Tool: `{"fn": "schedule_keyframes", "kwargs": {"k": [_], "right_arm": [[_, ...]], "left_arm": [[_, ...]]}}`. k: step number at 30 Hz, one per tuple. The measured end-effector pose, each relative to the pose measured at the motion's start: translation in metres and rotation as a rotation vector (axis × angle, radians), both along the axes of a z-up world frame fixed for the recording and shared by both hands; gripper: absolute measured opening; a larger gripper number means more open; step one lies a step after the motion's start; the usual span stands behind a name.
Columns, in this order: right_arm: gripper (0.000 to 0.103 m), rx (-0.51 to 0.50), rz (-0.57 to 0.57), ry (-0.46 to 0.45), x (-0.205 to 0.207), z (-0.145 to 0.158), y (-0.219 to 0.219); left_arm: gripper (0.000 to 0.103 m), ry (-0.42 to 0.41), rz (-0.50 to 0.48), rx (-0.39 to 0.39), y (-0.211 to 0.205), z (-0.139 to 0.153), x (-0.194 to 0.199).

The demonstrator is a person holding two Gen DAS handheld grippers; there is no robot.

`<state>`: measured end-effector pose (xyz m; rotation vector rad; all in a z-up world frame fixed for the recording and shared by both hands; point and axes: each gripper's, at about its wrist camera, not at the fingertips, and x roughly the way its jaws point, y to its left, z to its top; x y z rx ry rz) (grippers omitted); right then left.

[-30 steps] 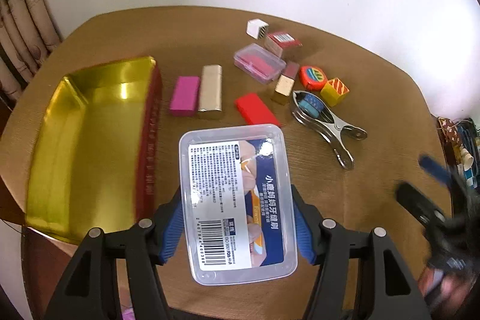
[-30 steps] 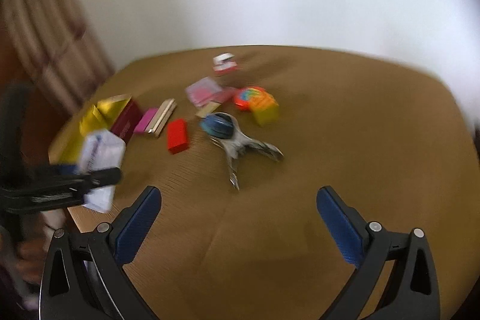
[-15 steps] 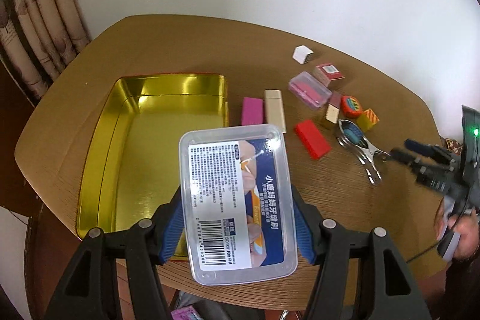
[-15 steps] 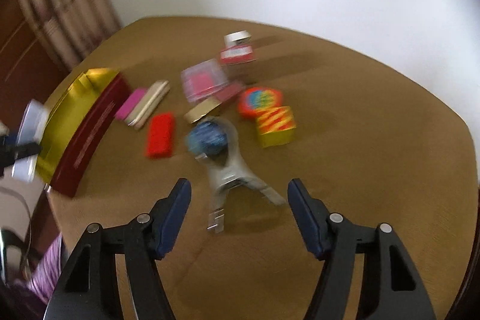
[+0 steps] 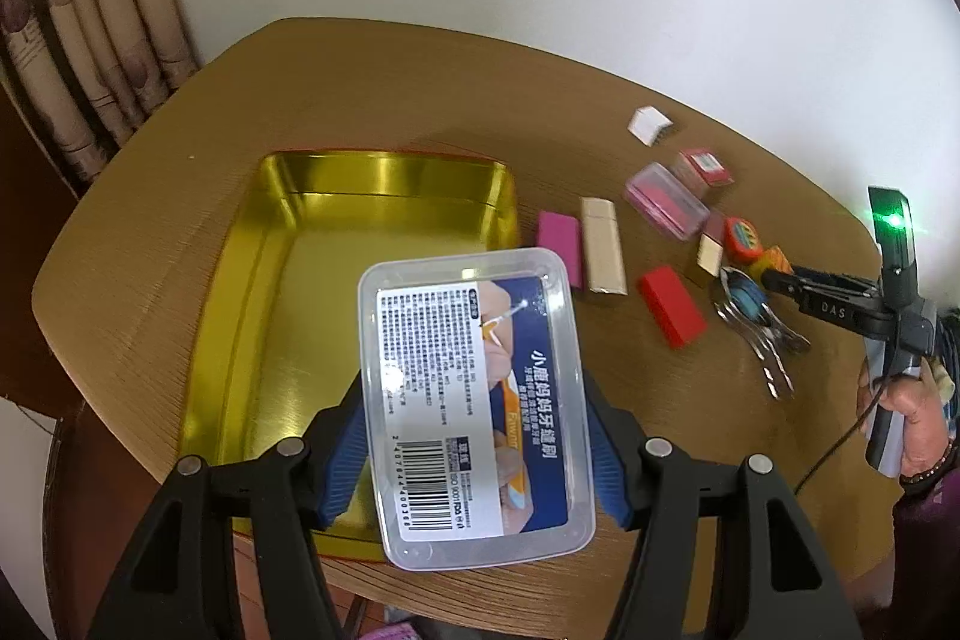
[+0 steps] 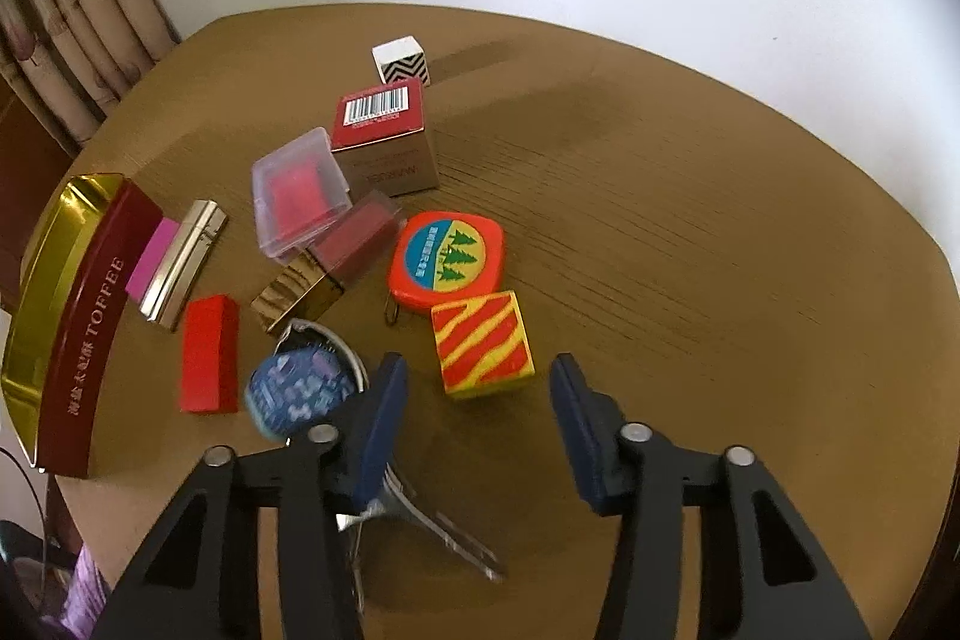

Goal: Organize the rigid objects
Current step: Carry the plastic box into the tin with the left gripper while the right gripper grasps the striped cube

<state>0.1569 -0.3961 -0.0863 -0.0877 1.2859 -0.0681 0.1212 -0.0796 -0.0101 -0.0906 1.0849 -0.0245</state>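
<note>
My left gripper (image 5: 474,436) is shut on a clear plastic box with a blue label (image 5: 474,400), held above the near right part of the gold tin tray (image 5: 336,196). My right gripper (image 6: 477,400) is open and empty, just in front of the red-and-yellow striped cube (image 6: 483,343), its left finger over the metal clip with blue tape (image 6: 300,388). In the left wrist view it (image 5: 780,280) sits at the right by the clip (image 5: 756,316).
Loose items lie on the round wooden table (image 6: 690,220): orange tape measure (image 6: 447,253), red block (image 6: 207,355), gold bar (image 6: 183,271), pink block (image 6: 150,259), clear pink case (image 6: 297,193), red barcode box (image 6: 384,130), white zigzag cube (image 6: 401,59), dark red box (image 6: 354,244). Curtain (image 5: 78,40) behind left.
My left gripper carried the clear box up and over the gold tray. My right gripper moved forward and down to the striped cube and narrowed its opening.
</note>
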Motion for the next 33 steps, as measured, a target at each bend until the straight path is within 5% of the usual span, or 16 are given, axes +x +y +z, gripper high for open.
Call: {"fn": "schedule_keyframes", "kwargs": {"k": [4, 12, 20, 29, 33], "right_arm": [[0.029, 0.003, 0.000, 0.028, 0.006, -0.011, -0.003], [0.027, -0.013, -0.004, 0.010, 0.008, -0.013, -0.002], [0.027, -0.015, -0.022, -0.076, -0.012, 0.025, 0.005], [0.027, 0.069, 0.103, -0.193, -0.018, 0.085, 0.080], [0.027, 0.143, 0.186, -0.204, -0.015, 0.088, 0.130]], "left_arm": [[0.064, 0.004, 0.026, 0.014, 0.015, -0.002, 0.009], [0.064, 0.034, 0.069, 0.068, 0.032, -0.024, 0.031], [0.065, 0.008, 0.105, 0.175, 0.047, -0.042, 0.070], [0.065, 0.005, 0.130, 0.236, 0.061, -0.050, 0.087], [0.066, -0.025, 0.117, 0.228, 0.066, -0.043, 0.081]]}}
